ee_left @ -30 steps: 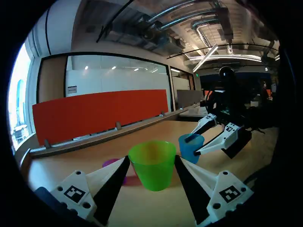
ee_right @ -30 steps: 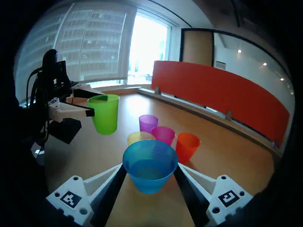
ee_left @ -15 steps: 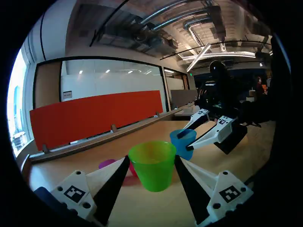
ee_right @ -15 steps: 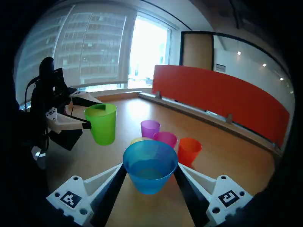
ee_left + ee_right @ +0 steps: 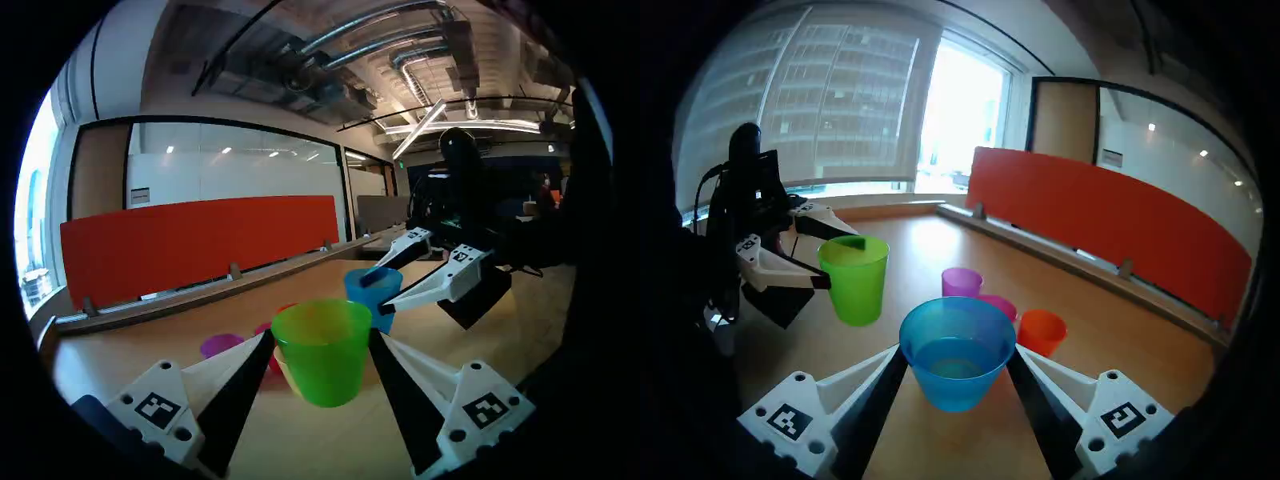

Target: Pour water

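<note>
left gripper (image 5: pixel 320 336) pinches green cup (image 5: pixel 322 366) | right gripper (image 5: pixel 957 352) pinches blue cup (image 5: pixel 958 382), part-full | I reckon thin, light, slick plastic; hold mid-wall, gently

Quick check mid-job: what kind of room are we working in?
Most likely an open-plan office: a long wooden desk with an orange divider panel, a glass-walled room behind it, and exposed ceiling ducts with strip lights.

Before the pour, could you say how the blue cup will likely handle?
The blue cup looks thin plastic, so probably light and squeezable. Its tapered wall might slip in the right gripper. Water inside could slosh.
</note>
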